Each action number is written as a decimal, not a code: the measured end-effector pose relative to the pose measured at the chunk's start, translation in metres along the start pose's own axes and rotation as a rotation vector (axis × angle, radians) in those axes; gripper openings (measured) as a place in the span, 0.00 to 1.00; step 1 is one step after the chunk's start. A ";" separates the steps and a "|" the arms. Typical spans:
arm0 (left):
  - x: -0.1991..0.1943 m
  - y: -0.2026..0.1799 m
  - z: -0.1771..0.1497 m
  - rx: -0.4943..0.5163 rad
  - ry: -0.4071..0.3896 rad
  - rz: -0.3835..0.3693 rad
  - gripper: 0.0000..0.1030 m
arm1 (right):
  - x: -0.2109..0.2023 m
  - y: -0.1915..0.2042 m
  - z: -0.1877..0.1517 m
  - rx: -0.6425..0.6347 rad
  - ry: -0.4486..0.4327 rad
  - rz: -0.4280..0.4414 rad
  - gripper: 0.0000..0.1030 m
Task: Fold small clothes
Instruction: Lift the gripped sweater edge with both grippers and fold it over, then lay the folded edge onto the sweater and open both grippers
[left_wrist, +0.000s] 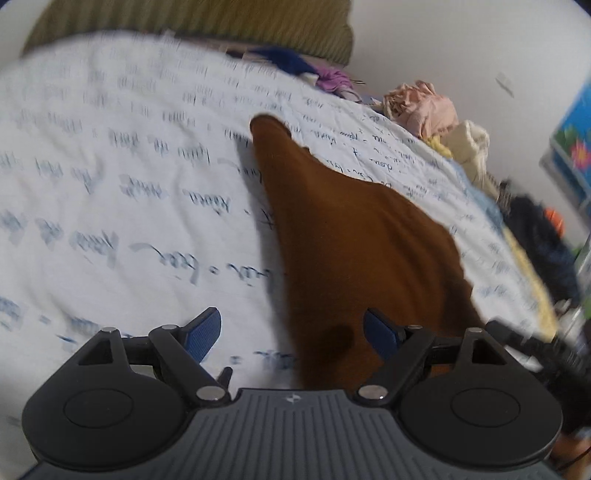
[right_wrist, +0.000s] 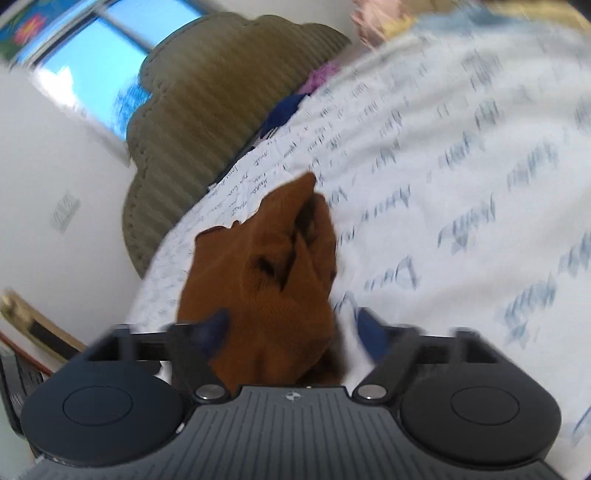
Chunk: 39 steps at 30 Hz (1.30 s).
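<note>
Where the left wrist view looks down along its fingers, the left gripper (left_wrist: 291, 332) hangs over a white sheet (left_wrist: 129, 166) printed with blue script. Jaws spread wide, nothing pinched. A brown cloth (left_wrist: 351, 229) lies on the sheet, running from under the right pad (left_wrist: 380, 332) away to a narrow rounded tip near mid-frame. Its left edge is nearly straight; its right edge slants out toward the bed's side. The left pad (left_wrist: 205, 334) stands over bare sheet. Left of the cloth the sheet is open and wide, only lightly creased. Along the far right edge of the bed sits a pile of clothes (left_wrist: 424, 107), pink and cream, well apart from the cloth. An olive headboard (left_wrist: 184, 22) closes the far end.

In the right wrist view, blurred, the right gripper (right_wrist: 291, 332) also has its jaws spread. The brown cloth (right_wrist: 266, 280) lies bunched and creased between them, with folds rising at its far end; whether the left pad (right_wrist: 212, 330) touches it I cannot tell. The right pad (right_wrist: 371, 336) is clear of it, over sheet (right_wrist: 461, 184). Right of the cloth the sheet runs open. Left, the bed's edge is near, with the headboard (right_wrist: 207, 110) and a window (right_wrist: 92, 62) beyond.
</note>
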<state>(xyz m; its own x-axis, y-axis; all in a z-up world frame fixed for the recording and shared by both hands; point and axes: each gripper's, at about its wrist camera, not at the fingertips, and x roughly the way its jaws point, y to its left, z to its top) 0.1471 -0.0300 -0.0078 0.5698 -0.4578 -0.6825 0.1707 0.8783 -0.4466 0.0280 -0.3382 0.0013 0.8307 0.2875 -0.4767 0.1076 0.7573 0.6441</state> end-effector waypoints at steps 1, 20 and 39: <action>0.005 0.004 0.003 -0.044 0.012 -0.020 0.82 | 0.001 0.001 0.004 -0.024 0.015 -0.002 0.77; 0.139 0.039 0.137 -0.310 0.117 -0.209 0.82 | 0.142 -0.015 0.101 -0.022 0.325 0.259 0.72; 0.155 -0.072 0.153 0.235 -0.046 0.078 0.12 | 0.136 0.000 0.125 -0.126 0.135 0.150 0.32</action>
<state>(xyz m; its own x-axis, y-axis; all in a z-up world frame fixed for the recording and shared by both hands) 0.3465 -0.1427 0.0073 0.6237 -0.3852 -0.6801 0.3038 0.9212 -0.2432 0.2094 -0.3722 0.0112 0.7508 0.4719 -0.4622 -0.0881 0.7650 0.6380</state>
